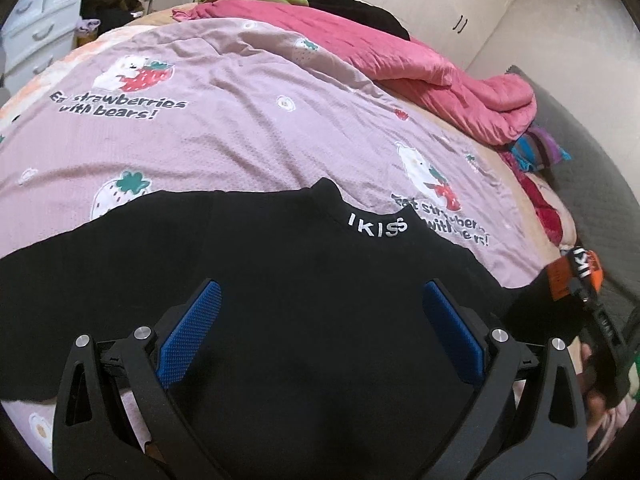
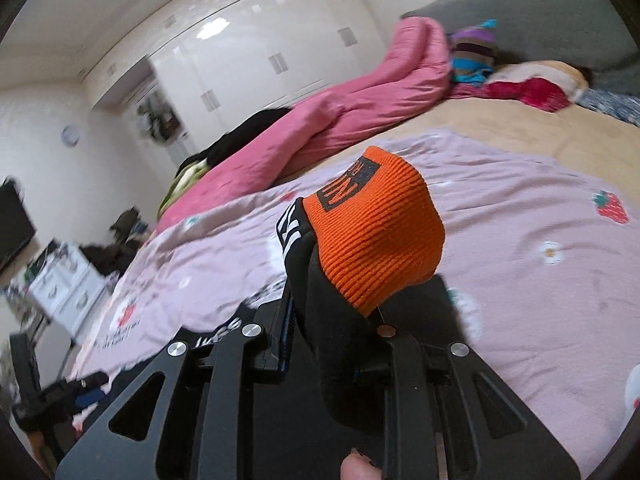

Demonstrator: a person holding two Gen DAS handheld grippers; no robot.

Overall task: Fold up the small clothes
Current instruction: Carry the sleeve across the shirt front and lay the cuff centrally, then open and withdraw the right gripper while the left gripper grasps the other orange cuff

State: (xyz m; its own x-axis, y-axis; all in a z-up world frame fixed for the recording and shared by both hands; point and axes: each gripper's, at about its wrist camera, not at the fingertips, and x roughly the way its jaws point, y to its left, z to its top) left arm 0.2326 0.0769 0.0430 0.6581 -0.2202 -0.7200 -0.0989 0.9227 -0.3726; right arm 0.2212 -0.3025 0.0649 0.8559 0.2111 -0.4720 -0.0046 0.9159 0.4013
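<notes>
The right gripper (image 2: 320, 280) clamps the black top's (image 1: 300, 280) orange cuff (image 2: 380, 232); the left gripper (image 1: 320, 300) hovers wide open, empty, over its body

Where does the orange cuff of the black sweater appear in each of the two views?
Left wrist view: the orange cuff is at the far right edge, lifted beside the black sweater.
Right wrist view: the cuff is in the centre, sticking up out of the right claw.
Shared landmark: the pink quilt.
</notes>
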